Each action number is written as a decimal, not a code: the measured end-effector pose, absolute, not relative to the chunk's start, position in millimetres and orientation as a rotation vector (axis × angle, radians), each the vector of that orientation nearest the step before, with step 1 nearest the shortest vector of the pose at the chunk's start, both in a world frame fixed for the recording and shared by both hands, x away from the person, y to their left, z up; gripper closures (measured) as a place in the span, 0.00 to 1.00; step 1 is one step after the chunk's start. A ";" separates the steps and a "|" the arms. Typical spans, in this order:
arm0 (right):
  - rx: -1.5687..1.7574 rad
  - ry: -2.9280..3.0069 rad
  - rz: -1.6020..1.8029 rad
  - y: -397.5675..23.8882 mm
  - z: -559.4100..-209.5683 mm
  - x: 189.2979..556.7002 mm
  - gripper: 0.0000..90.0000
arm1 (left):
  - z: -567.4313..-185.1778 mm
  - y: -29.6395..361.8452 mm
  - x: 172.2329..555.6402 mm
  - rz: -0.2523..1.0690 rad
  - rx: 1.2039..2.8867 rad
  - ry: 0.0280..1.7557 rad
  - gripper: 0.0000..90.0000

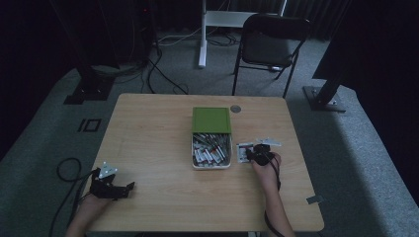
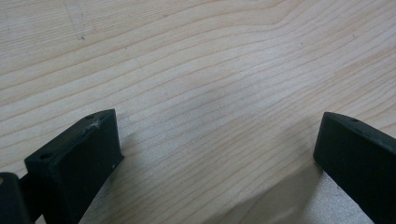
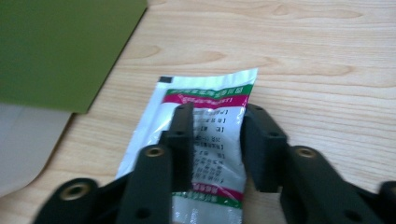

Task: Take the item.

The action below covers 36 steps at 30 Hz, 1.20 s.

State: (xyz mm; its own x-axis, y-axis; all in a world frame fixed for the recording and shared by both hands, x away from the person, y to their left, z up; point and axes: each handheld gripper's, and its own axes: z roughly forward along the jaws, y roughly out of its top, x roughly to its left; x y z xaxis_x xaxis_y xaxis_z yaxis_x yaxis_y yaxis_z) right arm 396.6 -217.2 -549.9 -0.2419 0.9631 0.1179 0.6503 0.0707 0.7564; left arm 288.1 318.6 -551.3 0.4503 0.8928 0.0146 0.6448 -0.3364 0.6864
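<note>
A white sachet [image 3: 205, 93] with a red and green band and printed text lies flat on the wooden table [image 1: 158, 128], just right of the white box [image 1: 195, 159]. My right gripper [image 3: 218, 114] hovers over the sachet, jaws a little apart, one on each side of its middle, with the print showing in the gap; the pads do not press on it. From above, the right gripper [image 1: 258, 154] sits at the sachet [image 1: 242, 152]. My left gripper [image 1: 129, 187] rests at the table's near left, its jaws [image 2: 219, 154] wide open over bare wood.
The white box holds several sachets, and its green lid [image 1: 211, 120] lies over its far half; the lid [image 3: 60, 46] fills the upper left of the right gripper view. A round grey disc [image 1: 235, 108] sits near the far edge. A black chair [image 1: 269, 44] stands beyond the table.
</note>
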 end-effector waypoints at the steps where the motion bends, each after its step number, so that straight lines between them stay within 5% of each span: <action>1: 1.599 1.935 1.002 -218.7 -549.9 396.6 0.63 | -551.3 318.6 288.2 0.526 2.093 1.280 0.02; 9: 1.598 1.902 1.019 -230.8 -545.0 390.9 0.41 | -551.2 318.7 288.2 0.527 2.095 1.279 0.02; 27: 1.626 1.824 0.986 -268.9 -540.0 369.4 0.20 | -551.3 318.7 288.2 0.528 2.095 1.278 0.02; 36: 1.668 1.785 0.955 -285.7 -543.8 360.9 0.17 | -551.3 318.7 288.2 0.527 2.094 1.278 0.02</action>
